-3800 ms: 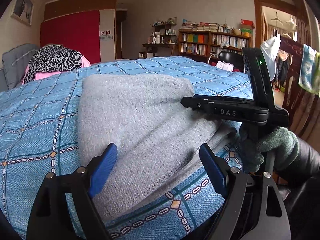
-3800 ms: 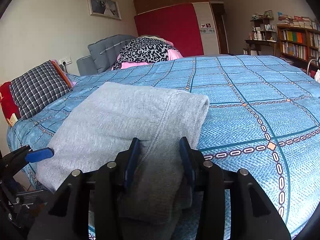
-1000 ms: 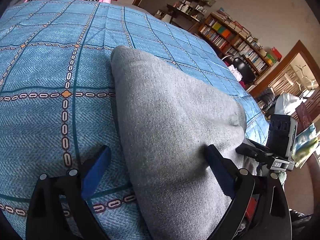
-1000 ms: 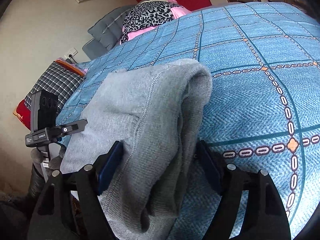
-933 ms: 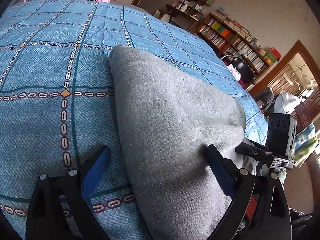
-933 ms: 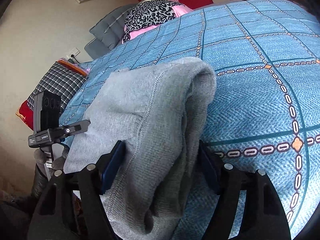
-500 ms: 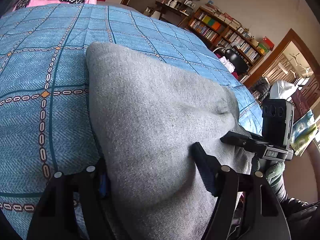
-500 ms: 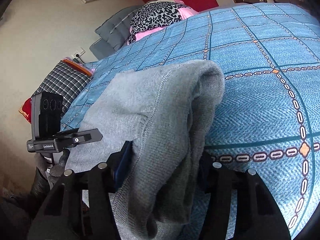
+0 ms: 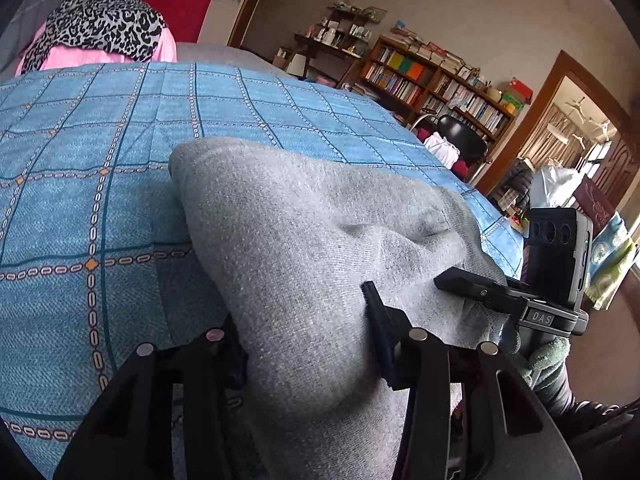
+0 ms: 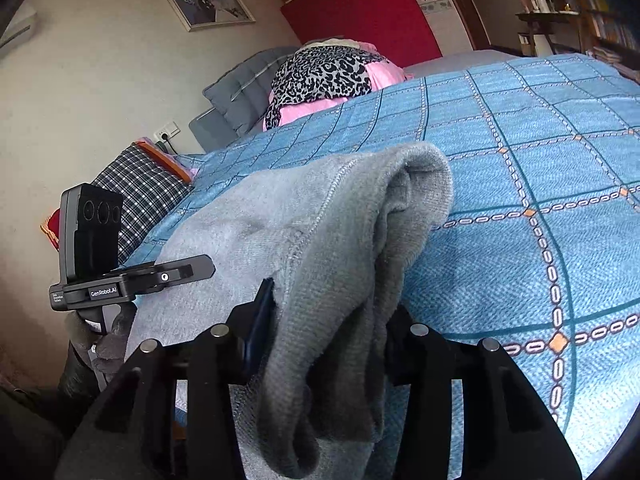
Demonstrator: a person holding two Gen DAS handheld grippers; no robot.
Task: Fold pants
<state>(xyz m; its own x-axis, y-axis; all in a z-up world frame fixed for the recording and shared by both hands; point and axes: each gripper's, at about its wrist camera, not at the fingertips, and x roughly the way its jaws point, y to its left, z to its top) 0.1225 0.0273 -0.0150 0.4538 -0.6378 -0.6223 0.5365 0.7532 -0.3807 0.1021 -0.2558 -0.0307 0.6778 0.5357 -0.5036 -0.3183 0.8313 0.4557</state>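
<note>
- The right gripper's [image 9: 516, 300] black housing reads "DAS"; the left gripper's [image 10: 132, 280] housing reads "GenRobot.AI".
- The folded grey knit pants [image 9: 312, 240] lie on the blue quilted bedspread with chain-pattern lines [image 9: 80, 200], near its front edge.
- The left gripper's blue-padded jaws are closed narrowly on one near end of the pants.
- The right gripper's jaws pinch the bunched layers at the other near end.
- A wooden bookcase [image 9: 440, 80] holds rows of books.
- A leopard-print cloth [image 10: 324, 72] lies over pink bedding.
</note>
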